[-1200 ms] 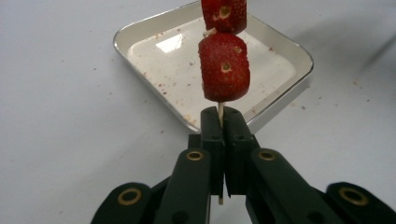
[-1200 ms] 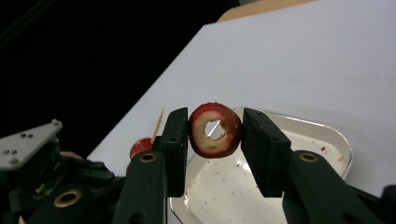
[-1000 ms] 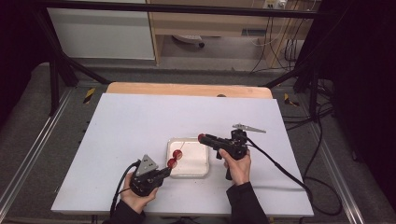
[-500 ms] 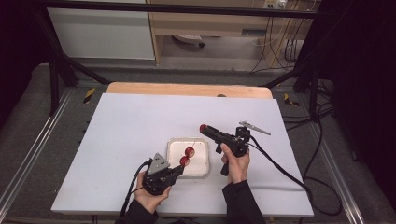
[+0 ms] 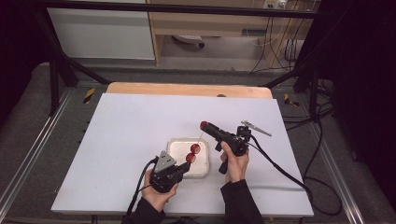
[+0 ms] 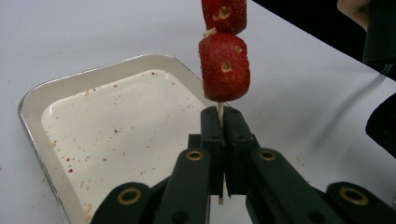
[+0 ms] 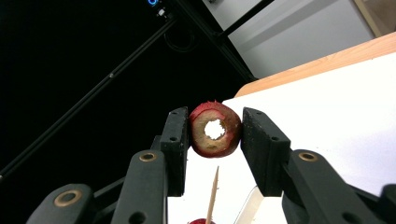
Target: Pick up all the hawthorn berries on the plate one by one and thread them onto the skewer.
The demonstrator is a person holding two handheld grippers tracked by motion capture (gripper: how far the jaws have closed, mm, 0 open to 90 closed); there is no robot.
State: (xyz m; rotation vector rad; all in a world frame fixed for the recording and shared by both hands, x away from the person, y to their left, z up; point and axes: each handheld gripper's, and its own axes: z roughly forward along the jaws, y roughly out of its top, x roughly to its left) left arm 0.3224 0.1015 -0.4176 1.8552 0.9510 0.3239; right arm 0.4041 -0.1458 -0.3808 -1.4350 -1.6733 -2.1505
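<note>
Left hand-held gripper (image 5: 183, 166) is clenched on the bare lower end of a wooden skewer (image 6: 220, 111), jaws fully closed around the stick. The skewer carries 2 strawberry pieces (image 6: 224, 65), stacked right above the jaws, the lower one just clear of the jaw tips. In the high view those pieces (image 5: 193, 153) sit over the tray (image 5: 180, 143), toward its right half, with the skewer slanting up and away from the left hand-held gripper.

Right hand-held gripper (image 7: 214, 135) is grasping a third strawberry piece (image 7: 215, 129), a cored ring with a hole through the middle, pinched by both jaws on its sides. The skewer tip (image 7: 214, 193) is just below that piece, not touching it. In the high view this piece (image 5: 203, 125) is above the tray's far right corner, off the surface.

Left hand (image 5: 159, 193) is at the tray's near left corner, hand-held gripper pointing up-right across the tray. Right hand (image 5: 235, 161) is just right of the tray, hand-held gripper angled up-left over the tray's far edge. Tray holds juice specks and crumbs.
</note>
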